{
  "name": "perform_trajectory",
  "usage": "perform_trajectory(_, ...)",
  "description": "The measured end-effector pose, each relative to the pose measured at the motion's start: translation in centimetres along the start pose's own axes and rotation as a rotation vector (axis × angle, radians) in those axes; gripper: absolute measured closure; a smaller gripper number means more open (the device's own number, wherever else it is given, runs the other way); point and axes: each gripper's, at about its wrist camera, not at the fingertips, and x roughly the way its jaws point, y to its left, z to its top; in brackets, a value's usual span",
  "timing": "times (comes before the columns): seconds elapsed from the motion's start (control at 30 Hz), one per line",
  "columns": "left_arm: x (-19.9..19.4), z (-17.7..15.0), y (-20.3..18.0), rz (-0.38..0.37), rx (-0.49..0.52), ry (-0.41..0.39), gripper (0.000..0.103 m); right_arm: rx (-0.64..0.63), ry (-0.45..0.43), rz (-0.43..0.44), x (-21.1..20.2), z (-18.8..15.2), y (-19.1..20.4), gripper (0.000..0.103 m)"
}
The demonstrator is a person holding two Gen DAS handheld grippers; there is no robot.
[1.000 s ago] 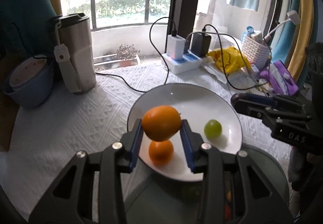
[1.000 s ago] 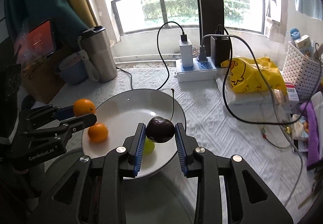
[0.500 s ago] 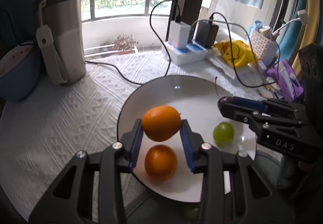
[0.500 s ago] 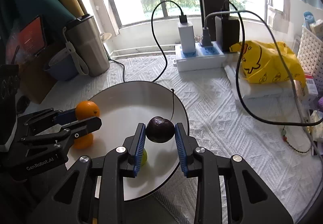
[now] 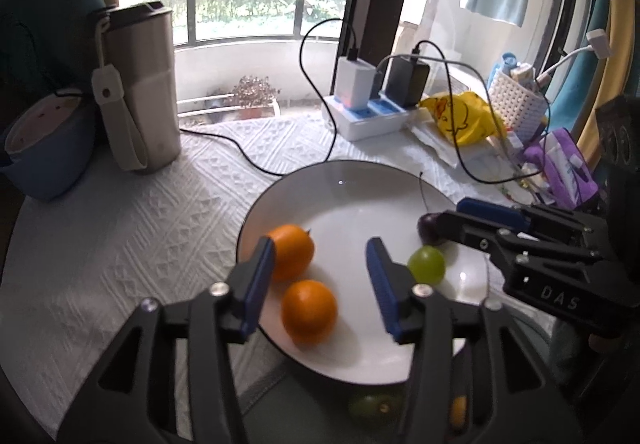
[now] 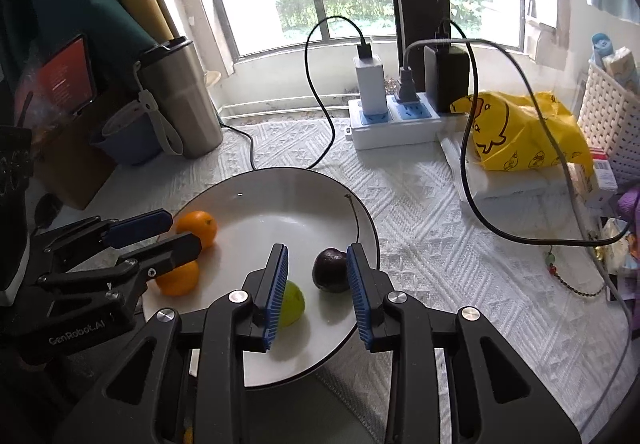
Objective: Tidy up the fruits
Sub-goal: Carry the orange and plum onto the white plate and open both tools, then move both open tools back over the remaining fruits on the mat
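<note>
Plate (image 5: 352,180) sits mid-table on the white cloth (image 5: 132,228), all four fruits on it: two oranges on its left side, far orange (image 5: 294,250) and near orange (image 5: 309,311); grape (image 5: 427,264) and plum (image 6: 330,269) on its right side. Left gripper (image 5: 320,276) is wide open, holds nothing; its left pad sits against or just in front of the far orange, can't tell which. Right gripper (image 6: 316,284) is open too, plum resting on the plate between the pads with a gap on the left side; the right pad looks close to touching it. Step in hand reads as release and retreat. Do it well: pull both grippers straight back and up along the finger axis, no sideways sweep, since round fruit likely rolls on a shallow plate. Plum sits near the right rim, so clear the right pad first. Watch the black cable (image 6: 472,180) on the right and the green fruit (image 5: 370,406) under the left gripper, off the plate.
</note>
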Motion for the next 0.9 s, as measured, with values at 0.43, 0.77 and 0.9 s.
perform_trajectory(0.43,-6.6,-0.9,-0.9,-0.015,-0.003,-0.095,0.021,-0.023,-0.081,-0.014,-6.1,-0.7,2.8,0.07)
perform_trajectory(0.77,-11.4,-3.1,-1.6,-0.006,0.006,-0.141,0.02,-0.031,-0.131,-0.03,-10.6,-2.5,4.5,0.07)
perform_trajectory(0.9,-12.9,-4.2,-1.7,-0.004,0.006,-0.153,0.02,-0.034,-0.142,-0.034,-12.0,-3.3,5.0,0.07)
